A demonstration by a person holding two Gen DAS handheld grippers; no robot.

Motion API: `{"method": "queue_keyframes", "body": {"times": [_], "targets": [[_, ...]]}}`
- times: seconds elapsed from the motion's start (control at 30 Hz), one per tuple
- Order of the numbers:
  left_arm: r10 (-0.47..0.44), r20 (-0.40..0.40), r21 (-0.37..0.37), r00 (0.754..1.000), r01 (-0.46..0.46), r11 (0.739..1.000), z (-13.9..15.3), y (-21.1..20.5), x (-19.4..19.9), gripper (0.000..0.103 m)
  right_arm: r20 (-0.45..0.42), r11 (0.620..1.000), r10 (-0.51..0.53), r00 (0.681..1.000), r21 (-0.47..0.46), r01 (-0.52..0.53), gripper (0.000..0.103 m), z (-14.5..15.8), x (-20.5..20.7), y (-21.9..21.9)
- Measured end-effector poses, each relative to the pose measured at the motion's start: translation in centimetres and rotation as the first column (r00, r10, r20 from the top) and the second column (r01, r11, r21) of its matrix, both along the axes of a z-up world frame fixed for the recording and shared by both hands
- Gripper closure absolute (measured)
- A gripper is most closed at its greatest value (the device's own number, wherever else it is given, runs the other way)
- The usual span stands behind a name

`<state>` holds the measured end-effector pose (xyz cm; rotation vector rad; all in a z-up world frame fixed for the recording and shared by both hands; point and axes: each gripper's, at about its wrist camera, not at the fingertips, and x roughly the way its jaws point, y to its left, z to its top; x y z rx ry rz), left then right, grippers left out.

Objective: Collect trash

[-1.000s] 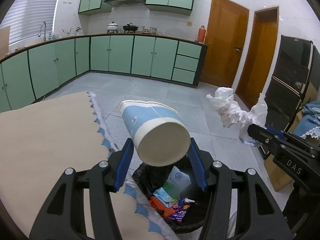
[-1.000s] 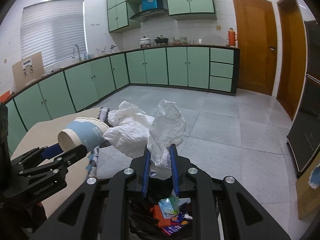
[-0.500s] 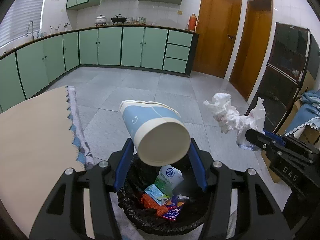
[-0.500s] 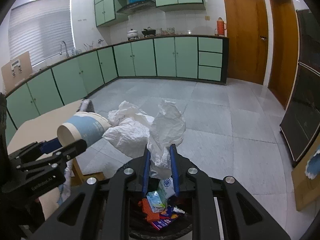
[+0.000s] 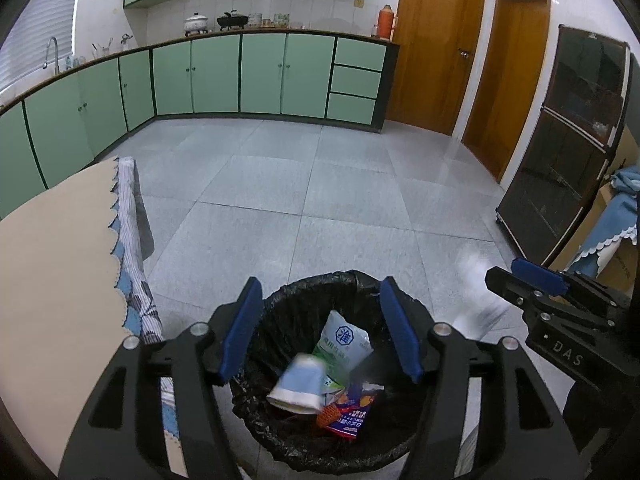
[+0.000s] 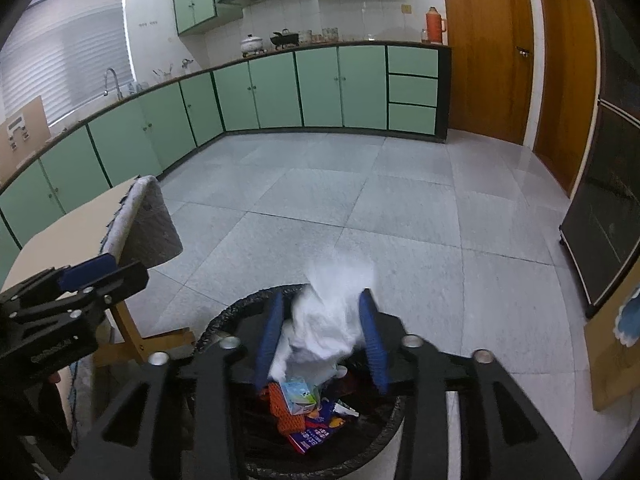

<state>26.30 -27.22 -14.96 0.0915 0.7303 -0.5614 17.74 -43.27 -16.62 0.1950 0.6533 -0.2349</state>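
A trash bin with a black bag (image 5: 316, 280) (image 6: 224, 316) stands on the floor right below both grippers. My left gripper (image 5: 320, 328) is open and empty above it. The blue and white paper cup (image 5: 298, 386) is blurred inside the bin, on top of wrappers and a white pouch (image 5: 344, 340). My right gripper (image 6: 323, 338) is open; the crumpled white paper (image 6: 328, 324) is blurred between its fingers, dropping into the bin. The right gripper also shows at the right of the left wrist view (image 5: 536, 280), with a white blur below it.
A table with a beige cloth (image 5: 52, 280) (image 6: 72, 224) stands left of the bin. Green kitchen cabinets (image 5: 240, 76) run along the back wall. A dark glass cabinet (image 5: 568, 152) and cardboard boxes stand at the right. Grey tiled floor (image 5: 320, 192) lies ahead.
Both grippers have opened. The cup has fallen from the left gripper into the bin. The white paper has slipped down out of the right gripper's hold.
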Motion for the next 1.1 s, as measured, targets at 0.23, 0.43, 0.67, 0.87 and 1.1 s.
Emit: {"method": "queue_keyframes", "body": {"times": [0.23,0.43,0.67,0.87,1.1], "targets": [[0.011,0.016,-0.011,1.0,-0.01,1.0,1.1,0.6,-0.5,0.036,0.025,1.0,-0.028,0.999,-0.008,0.028,0.018,1.0,-1.1,-0.2],[0.033,0.068,-0.031,0.997,-0.031,0.999,3.3,2.4,-1.8,0.024,0.061,1.0,-0.012,0.998,-0.026,0.013,0.008,3.0,-2.2,0.7],[0.075,0.115,-0.057,0.991,-0.069,0.996,6.1,5.3,-3.8,0.018,0.098,0.999,0.032,0.995,-0.029,-0.03,0.006,5.8,-4.0,2.9],[0.1,0.154,-0.07,0.983,-0.09,0.994,8.1,7.5,-5.9,0.016,0.127,0.999,0.051,0.991,-0.013,-0.05,0.006,7.9,-5.7,4.4],[0.105,0.174,-0.08,0.979,-0.092,0.993,10.0,9.2,-8.1,0.014,0.15,0.998,0.069,0.986,-0.022,-0.067,0.006,10.1,-7.8,6.2]]}}
